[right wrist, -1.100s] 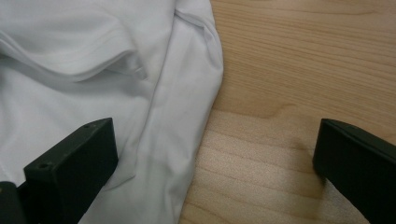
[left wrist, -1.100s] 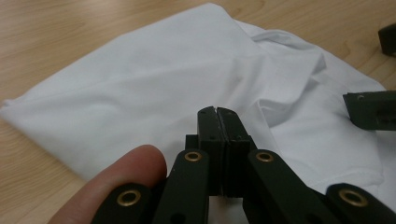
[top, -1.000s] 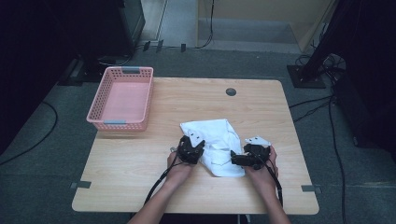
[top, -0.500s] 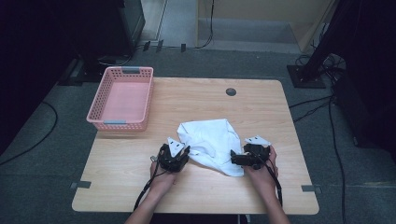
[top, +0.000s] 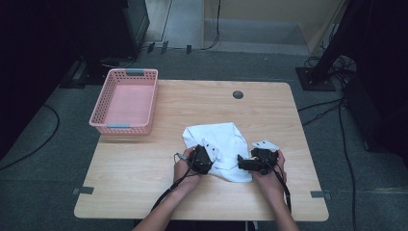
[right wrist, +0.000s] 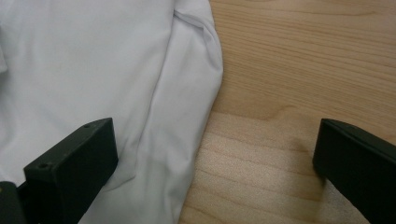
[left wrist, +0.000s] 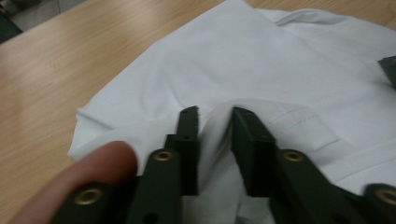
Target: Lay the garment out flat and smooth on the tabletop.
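Since 0.5 s ago the left gripper (top: 206, 158) has slid rightward back onto the cloth (top: 222, 147). Its 2 jaws are nearly closed, pinching a raised fold of the smooth white fabric. The right gripper (top: 246, 163) gapes wide at the cloth's near right edge, holding nothing. The rumpled cloth lies on the pale wood-grain table (top: 144, 183), well apart from the pink lattice basket (top: 126, 101).
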A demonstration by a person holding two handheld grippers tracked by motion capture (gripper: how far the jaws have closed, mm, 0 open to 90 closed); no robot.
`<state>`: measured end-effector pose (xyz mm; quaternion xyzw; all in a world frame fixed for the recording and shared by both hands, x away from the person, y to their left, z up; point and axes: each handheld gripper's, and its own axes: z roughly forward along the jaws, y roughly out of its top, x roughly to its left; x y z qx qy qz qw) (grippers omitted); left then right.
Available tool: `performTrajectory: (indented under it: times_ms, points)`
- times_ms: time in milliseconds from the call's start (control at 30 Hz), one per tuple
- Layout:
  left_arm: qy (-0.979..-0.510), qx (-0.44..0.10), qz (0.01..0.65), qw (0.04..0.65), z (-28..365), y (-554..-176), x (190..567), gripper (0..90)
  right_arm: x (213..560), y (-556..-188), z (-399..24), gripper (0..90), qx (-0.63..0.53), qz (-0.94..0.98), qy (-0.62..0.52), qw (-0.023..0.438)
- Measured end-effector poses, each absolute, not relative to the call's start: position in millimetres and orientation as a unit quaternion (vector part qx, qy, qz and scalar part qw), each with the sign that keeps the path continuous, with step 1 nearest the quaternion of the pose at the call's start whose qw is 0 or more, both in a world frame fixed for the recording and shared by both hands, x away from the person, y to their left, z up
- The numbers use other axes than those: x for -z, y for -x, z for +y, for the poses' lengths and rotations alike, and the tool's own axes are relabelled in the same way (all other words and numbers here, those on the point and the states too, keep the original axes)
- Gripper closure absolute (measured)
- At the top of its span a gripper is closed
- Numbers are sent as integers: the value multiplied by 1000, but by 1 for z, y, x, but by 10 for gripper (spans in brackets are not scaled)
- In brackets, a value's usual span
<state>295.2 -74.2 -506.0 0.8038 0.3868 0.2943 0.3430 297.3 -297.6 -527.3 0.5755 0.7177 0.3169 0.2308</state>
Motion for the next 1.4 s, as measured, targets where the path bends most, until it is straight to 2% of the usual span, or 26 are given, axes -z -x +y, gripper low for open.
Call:
performTrajectory:
  times_ms: [67,200,533,633,733,800,900,967,1100,1233,1333,1400]
  points:
    - [-804,-275,394,351,-65,-297,505,895,527,-297,-298,0,-317,718,-575,231]
    - [-798,-268,400,363,-42,-292,502,900,527,-297,-298,0,-317,718,-575,231]
    - [-755,-240,476,383,47,-269,502,896,527,-298,-298,0,-317,719,-574,231]
    - [-747,-228,495,382,67,-268,504,821,527,-298,-298,0,-317,719,-574,231]
    - [-739,-223,503,390,74,-270,501,691,527,-298,-298,0,-318,719,-574,230]
    - [-729,-217,499,416,74,-274,493,520,527,-298,-298,2,-319,719,-573,230]
    - [-722,-216,496,432,70,-275,488,402,526,-297,-299,18,-329,715,-572,230]
    - [-722,-206,484,449,62,-277,484,391,516,-291,-306,59,-359,701,-573,228]
    - [-755,-212,460,416,45,-281,491,392,510,-283,-314,72,-407,671,-586,203]
    - [-785,-214,452,366,38,-285,505,421,519,-273,-304,71,-372,700,-565,227]
    - [-777,-205,480,353,47,-288,512,418,525,-267,-297,67,-344,724,-546,245]
    - [-775,-206,483,351,50,-287,517,415,526,-266,-296,61,-335,732,-545,235]
